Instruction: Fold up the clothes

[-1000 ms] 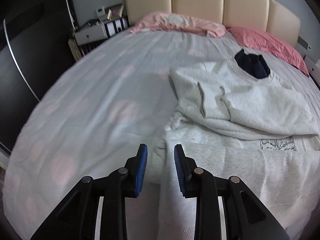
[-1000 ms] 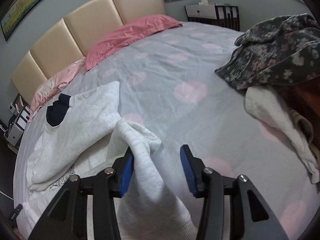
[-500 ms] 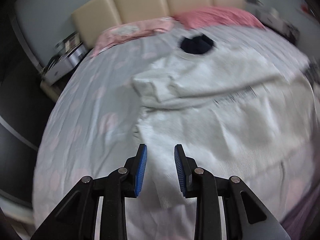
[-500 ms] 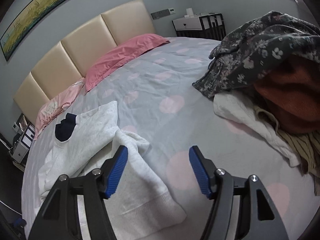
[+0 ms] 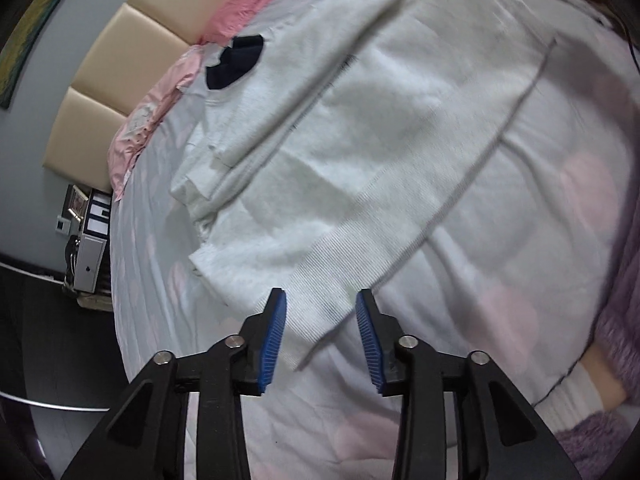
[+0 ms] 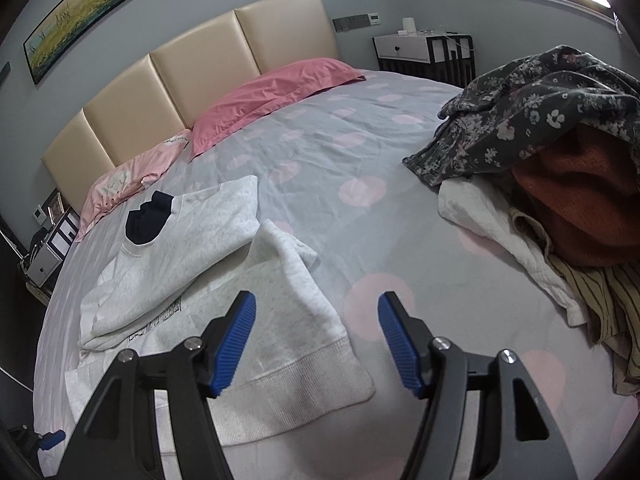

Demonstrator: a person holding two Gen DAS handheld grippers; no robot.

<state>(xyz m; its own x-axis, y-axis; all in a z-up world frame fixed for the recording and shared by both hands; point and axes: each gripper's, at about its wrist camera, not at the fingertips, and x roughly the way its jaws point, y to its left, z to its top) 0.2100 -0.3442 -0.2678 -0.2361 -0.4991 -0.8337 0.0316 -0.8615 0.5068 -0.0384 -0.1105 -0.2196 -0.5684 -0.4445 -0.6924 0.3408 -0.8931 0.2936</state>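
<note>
A light grey sweatshirt (image 5: 400, 128) lies partly folded on the bed, its dark navy collar lining (image 5: 234, 62) toward the pillows. My left gripper (image 5: 320, 320) hovers over the ribbed bottom hem (image 5: 320, 308). Its jaws are opening, and the hem's corner lies between the blue pads (image 5: 276, 332), which do not press on it. In the right wrist view the sweatshirt (image 6: 180, 256) has one sleeve (image 6: 304, 320) folded across its body. My right gripper (image 6: 318, 340) stands open above that sleeve's ribbed cuff, holding nothing.
The bed sheet (image 6: 360, 152) is pale with pink dots, with pink pillows (image 6: 276, 96) at the headboard. A heap of other clothes (image 6: 540, 128) fills the right side. A person's purple sleeve (image 5: 612, 380) is at lower right. Nightstands (image 6: 424, 50) flank the bed.
The left gripper rolled and swept across to the sweatshirt's bottom hem, its jaws now wider. The right gripper let go of the sleeve, opened and drew up and back.
</note>
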